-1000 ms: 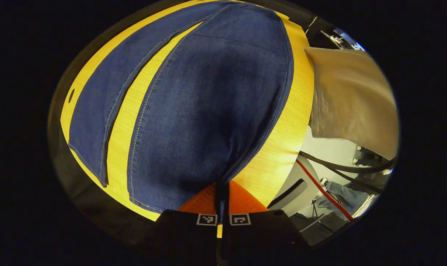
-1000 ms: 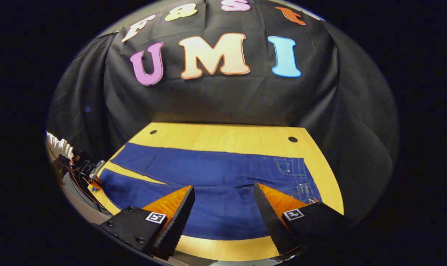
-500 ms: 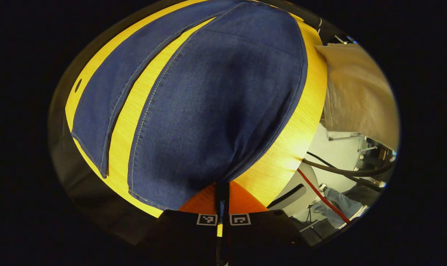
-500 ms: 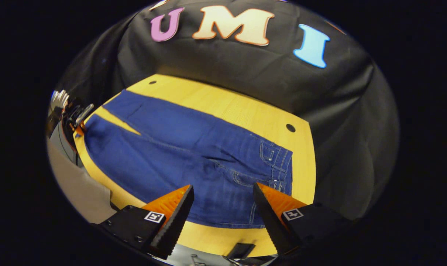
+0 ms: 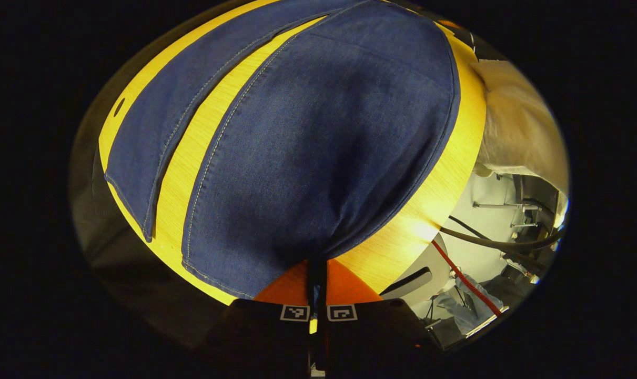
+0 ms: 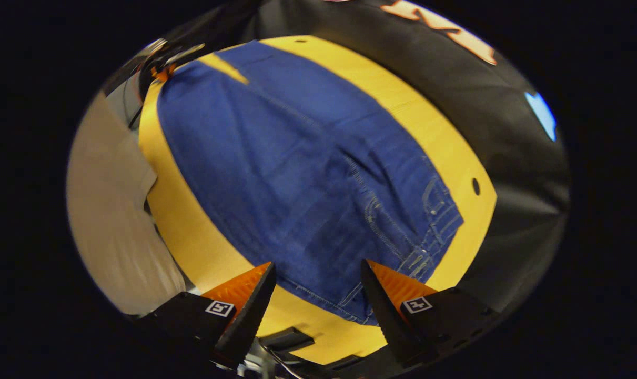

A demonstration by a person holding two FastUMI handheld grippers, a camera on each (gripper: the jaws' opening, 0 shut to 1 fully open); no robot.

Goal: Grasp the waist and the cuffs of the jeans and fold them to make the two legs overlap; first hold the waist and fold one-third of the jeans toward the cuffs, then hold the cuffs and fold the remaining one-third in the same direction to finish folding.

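Left hand-held gripper (image 5: 316, 273): its two fingers are pinching together on the cuff corner of the near leg, at the bench edge.
Jeans (image 5: 307, 152): lying flat on the yellow bench (image 5: 402, 231), both legs spreading apart with a strip of wood showing between them.
Right hand-held gripper (image 6: 318, 287): its fingers are standing wide apart, hovering over the waist (image 6: 402, 263) end, gripping nothing.

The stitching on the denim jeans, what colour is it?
Pale, whitish thread on the dark blue denim jeans, clearest in the left gripper view along the leg seams.
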